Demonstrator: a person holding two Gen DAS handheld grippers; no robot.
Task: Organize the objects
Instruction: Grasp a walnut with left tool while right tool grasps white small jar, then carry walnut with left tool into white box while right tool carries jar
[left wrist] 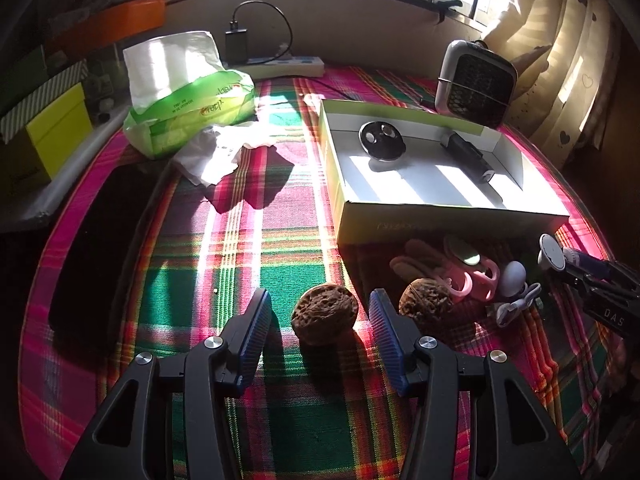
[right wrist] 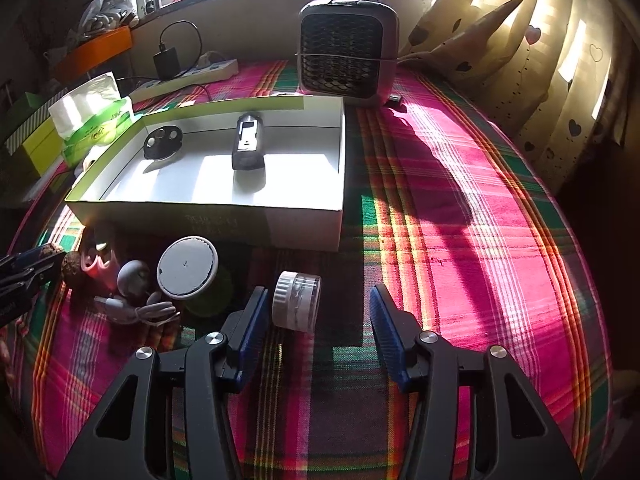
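We see a wrinkled brown walnut [left wrist: 324,315] lying on the plaid cloth [left wrist: 240,248] between the spread pads of the left gripper [left wrist: 320,320], which touch nothing. A second walnut [left wrist: 431,300] sits just past the right-hand pad, beside a pink plastic piece [left wrist: 476,276] and a tangle of pale cable [left wrist: 516,304]. Ahead of the right gripper [right wrist: 316,312], whose jaws also stand apart and empty, a small clear jar with a ribbed white cap [right wrist: 296,300] lies on its side near the left pad. Left of it stands a round container with a white lid [right wrist: 188,266]. Behind this clutter a shallow white cardboard box [right wrist: 248,216] holds a black oval disc [right wrist: 163,142] and a dark, blocky device [right wrist: 248,142]. Further back stand a grilled fan [right wrist: 348,50], a tissue pack [left wrist: 192,96] and a power strip [left wrist: 284,65].
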